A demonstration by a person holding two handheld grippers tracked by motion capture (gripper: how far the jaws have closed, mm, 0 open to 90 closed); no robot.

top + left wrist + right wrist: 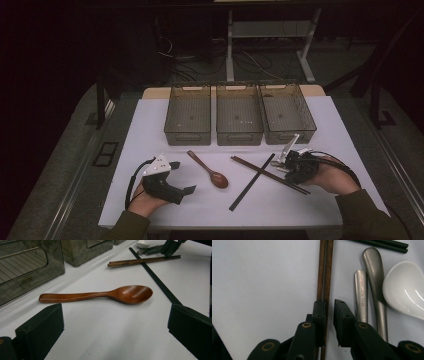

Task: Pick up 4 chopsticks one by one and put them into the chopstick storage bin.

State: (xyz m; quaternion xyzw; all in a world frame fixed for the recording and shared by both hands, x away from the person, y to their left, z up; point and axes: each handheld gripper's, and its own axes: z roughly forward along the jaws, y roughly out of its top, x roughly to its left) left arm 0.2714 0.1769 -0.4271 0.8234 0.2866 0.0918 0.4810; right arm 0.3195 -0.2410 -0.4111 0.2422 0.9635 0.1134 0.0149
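High view: three bins (239, 120), seemingly bare.

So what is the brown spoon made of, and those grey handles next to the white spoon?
The brown spoon looks like wood with a smooth, slightly glossy finish: reddish-brown, faint grain, a soft shine in the bowl. The two grey handles look like brushed metal, probably steel: dull silver sheen, one with stamped lettering.

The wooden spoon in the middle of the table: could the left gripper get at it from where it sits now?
Probably yes. The wooden spoon lies alone on the white table, right ahead of the left gripper, whose jaws stand wide open. Nothing lies between them; the black chopsticks rest off to one side.
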